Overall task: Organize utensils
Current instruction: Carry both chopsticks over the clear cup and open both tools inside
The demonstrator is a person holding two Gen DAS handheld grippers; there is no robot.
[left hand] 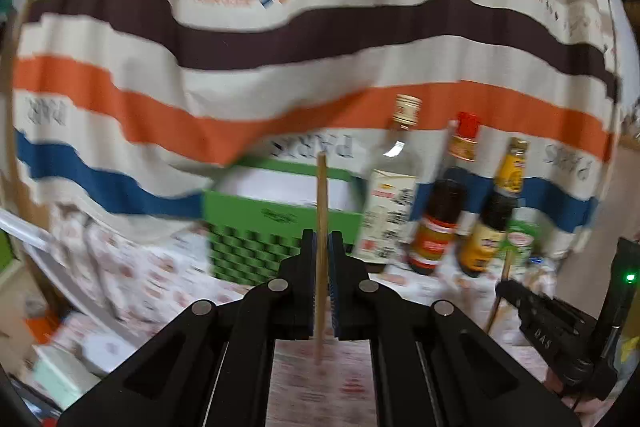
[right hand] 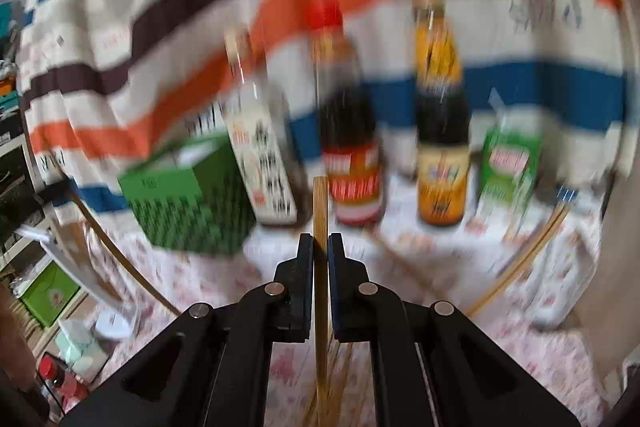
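Between pads of left gripper (left hand: 321,243), one chopstick (left hand: 321,227) stood clamped, long axis upright. Right gripper (right hand: 321,247) likewise clamped own chopstick (right hand: 320,223) upright. Ahead of both: green basket (left hand: 256,223), contents unclear, beside three sauce bottles (left hand: 440,211). More chopsticks (right hand: 520,259) lay right on tablecloth.

Three bottles (right hand: 352,131), one green basket (right hand: 188,203), one green carton (right hand: 508,171)
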